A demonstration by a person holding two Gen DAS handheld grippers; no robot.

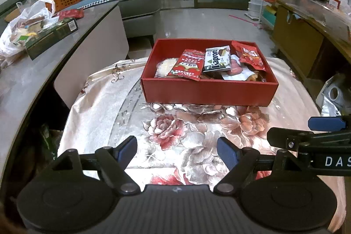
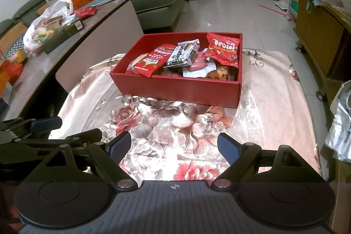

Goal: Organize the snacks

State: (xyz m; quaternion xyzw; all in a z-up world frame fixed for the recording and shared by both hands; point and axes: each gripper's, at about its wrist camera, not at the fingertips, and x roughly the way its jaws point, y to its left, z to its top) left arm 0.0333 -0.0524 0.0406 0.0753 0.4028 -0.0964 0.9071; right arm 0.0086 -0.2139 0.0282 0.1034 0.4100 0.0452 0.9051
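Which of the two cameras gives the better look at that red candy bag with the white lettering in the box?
The right wrist view. There the red candy bag faces the camera, its white lettering plain, propped at the red box's far right corner. The left wrist view shows the same bag foreshortened and at an angle, its lettering hard to read.

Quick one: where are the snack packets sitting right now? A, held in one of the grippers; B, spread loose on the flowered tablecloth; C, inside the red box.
C: the snack packets lie piled inside the red box, which stands on the flowered tablecloth.
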